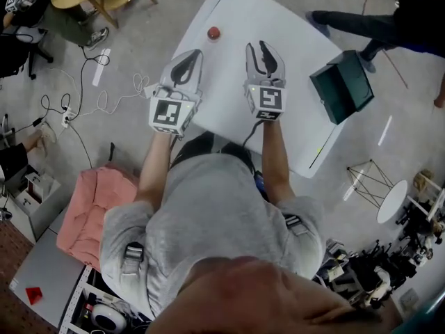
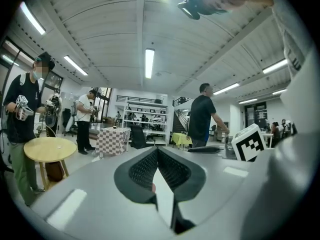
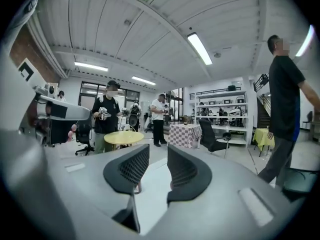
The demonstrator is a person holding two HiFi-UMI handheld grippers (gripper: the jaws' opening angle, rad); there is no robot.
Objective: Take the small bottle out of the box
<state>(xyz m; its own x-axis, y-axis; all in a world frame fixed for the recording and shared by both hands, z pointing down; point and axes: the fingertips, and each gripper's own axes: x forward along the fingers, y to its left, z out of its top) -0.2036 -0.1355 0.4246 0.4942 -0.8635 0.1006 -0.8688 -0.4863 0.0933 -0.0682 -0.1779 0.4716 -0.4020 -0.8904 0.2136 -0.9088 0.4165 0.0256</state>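
head cam steeply down on white table (image 1: 236, 19); l claw (image 1: 193, 56), r claw (image 1: 257, 47) cams level, sharing checkered table (image 2: 112, 140).

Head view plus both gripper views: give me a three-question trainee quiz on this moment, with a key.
1. True or false: the small red object lies on the white table, untouched by either gripper.
2. In the head view, the dark green box stands by the table's: A) left edge B) right edge C) middle.
3. Which gripper's jaws meet at the tips?
Key: 1 true. 2 B. 3 the left gripper; the right gripper stands open and empty.
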